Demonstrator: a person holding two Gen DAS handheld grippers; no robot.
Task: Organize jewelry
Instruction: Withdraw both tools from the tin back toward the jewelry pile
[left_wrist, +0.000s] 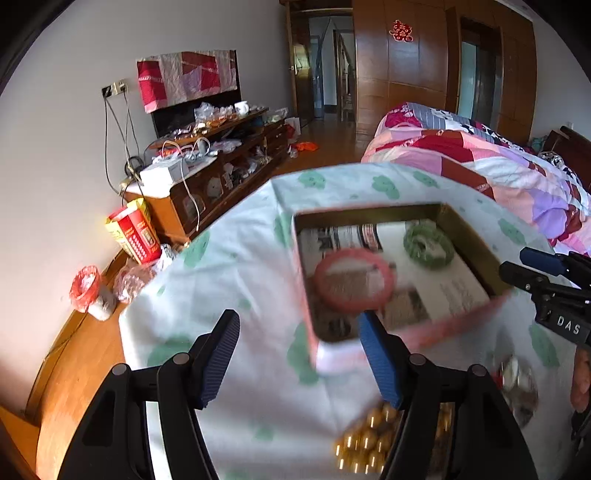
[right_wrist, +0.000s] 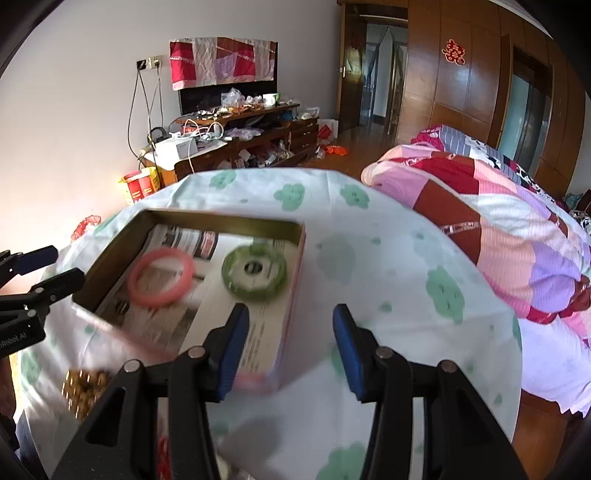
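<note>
Left wrist view shows your left gripper (left_wrist: 299, 354) and right gripper (right_wrist: 291, 343) both spread apart and empty, the pink bangle (left_wrist: 354, 279) lying in the box (left_wrist: 476, 236) just beyond your fingertips.

So there's a table covered with a white cloth (right_wrist: 388, 258) with green cloud-ish prints. Sitting right on it is an open pink-sided box (right_wrist: 291, 295), and near the box's close edge a pile of gold beads (right_wrist: 83, 391). Something silvery (left_wrist: 517, 384) lies there too, too blurry to tell.
</note>
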